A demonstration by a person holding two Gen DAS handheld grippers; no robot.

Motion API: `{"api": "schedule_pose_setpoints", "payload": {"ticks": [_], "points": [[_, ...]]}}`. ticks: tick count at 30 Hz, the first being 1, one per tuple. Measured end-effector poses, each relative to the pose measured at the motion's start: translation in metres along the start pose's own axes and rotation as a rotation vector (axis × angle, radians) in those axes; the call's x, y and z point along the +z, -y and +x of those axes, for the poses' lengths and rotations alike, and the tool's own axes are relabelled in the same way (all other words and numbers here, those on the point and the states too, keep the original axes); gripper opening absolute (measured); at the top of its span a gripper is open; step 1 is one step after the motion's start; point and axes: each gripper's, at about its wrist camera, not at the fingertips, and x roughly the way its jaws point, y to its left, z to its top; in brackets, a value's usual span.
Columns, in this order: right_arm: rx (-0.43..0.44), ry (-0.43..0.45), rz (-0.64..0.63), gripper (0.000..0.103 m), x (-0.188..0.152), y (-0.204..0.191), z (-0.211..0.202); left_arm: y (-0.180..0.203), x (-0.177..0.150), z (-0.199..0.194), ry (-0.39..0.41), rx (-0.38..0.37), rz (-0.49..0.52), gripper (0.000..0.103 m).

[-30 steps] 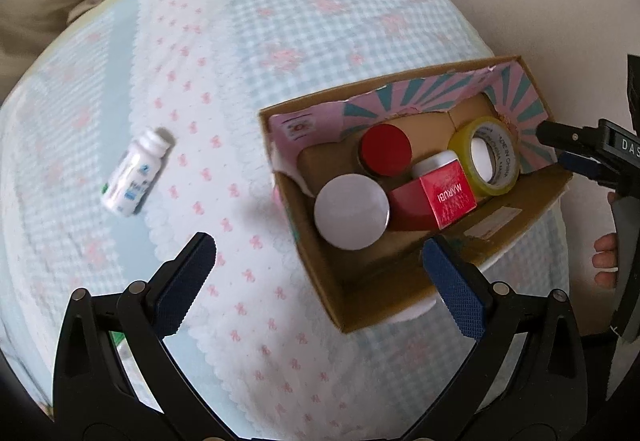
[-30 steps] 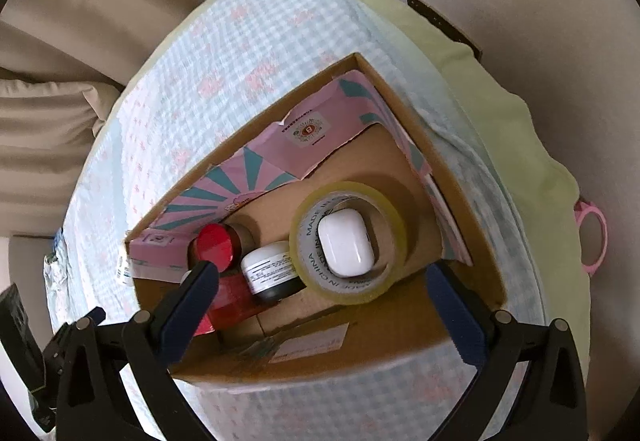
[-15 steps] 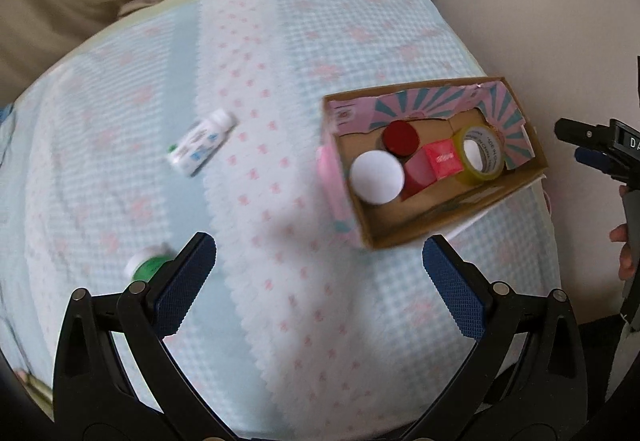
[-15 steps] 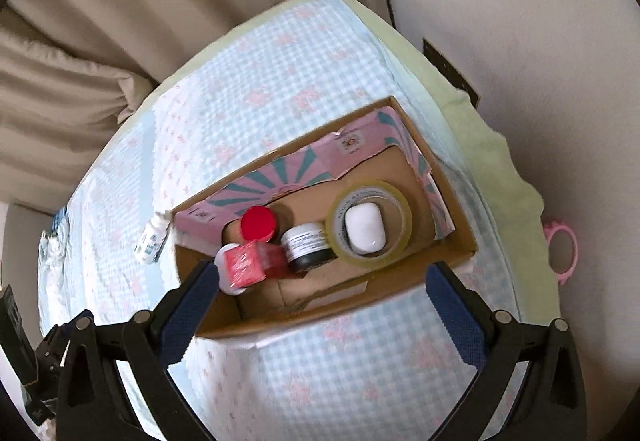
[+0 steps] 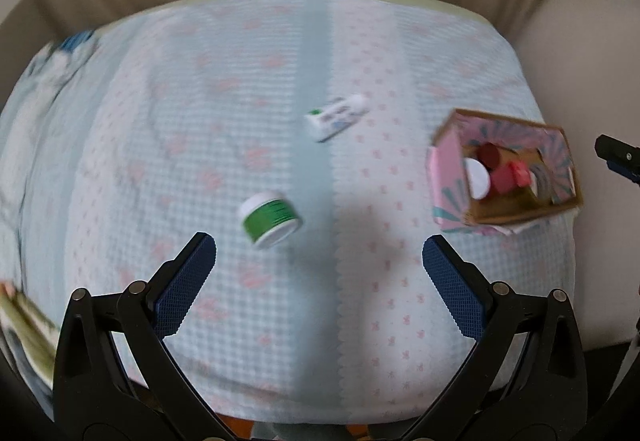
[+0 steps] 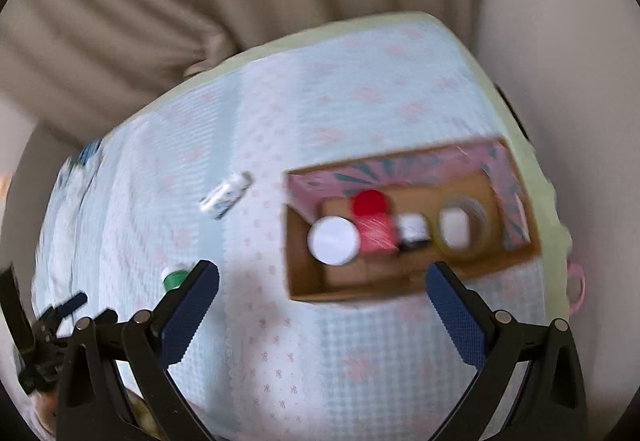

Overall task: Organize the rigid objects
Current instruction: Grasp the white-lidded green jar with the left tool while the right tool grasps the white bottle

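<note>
Both cameras have pulled back and swung left over the last second: the box [image 5: 506, 177] that filled the left view now sits small at its right edge, and a green jar [image 5: 270, 219] has come into frame just ahead of the left gripper [image 5: 320, 287].

That jar looks like the next pick. It lies tipped on its side on the bed [image 5: 200, 101], apart from the box, with a white bottle [image 5: 336, 117] lying flat farther out, between jar and box in depth. Inside the box are a white-lidded jar [image 6: 334, 240], a red cap [image 6: 370, 203], a red carton [image 6: 376, 233], a small dark jar [image 6: 414, 231] and a tape roll [image 6: 470, 227] with something white in its ring.

To do the step well, the left gripper should probably drop straight over the jar and close across its round body, not its lid ends, since a jar on its side may roll on soft bedding. Centring it between the pads before closing would likely help, as it now sits left of centre.

Left gripper hovers above the bed, angled down, spread wide and carrying nothing. Right gripper [image 6: 322, 301] hangs higher, looking down on the box, also wide and bare. Both views are motion-blurred, so labels can't be read.
</note>
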Motion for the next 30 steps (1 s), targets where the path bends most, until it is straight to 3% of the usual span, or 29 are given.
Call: {"api": "schedule_pose_setpoints", "payload": {"ticks": [5, 15, 23, 30], "points": [[0.054, -0.021, -0.239, 0.103, 0.028, -0.054, 0.022, -0.037, -0.008, 0.015, -0.020, 0.007, -0.177, 0.103], [0.112, -0.132, -0.930, 0.103, 0.075, -0.158, 0.108, -0.076, -0.012, 0.093, -0.147, -0.050, -0.476, 0.103], [0.072, -0.189, -1.494, 0.103, 0.067, -0.211, 0.202, -0.093, 0.002, 0.169, -0.226, -0.025, -0.594, 0.103], [0.072, -0.343, -1.730, 0.103, 0.055, -0.230, 0.297, -0.104, -0.007, 0.220, -0.295, -0.014, -0.694, 0.100]]}}
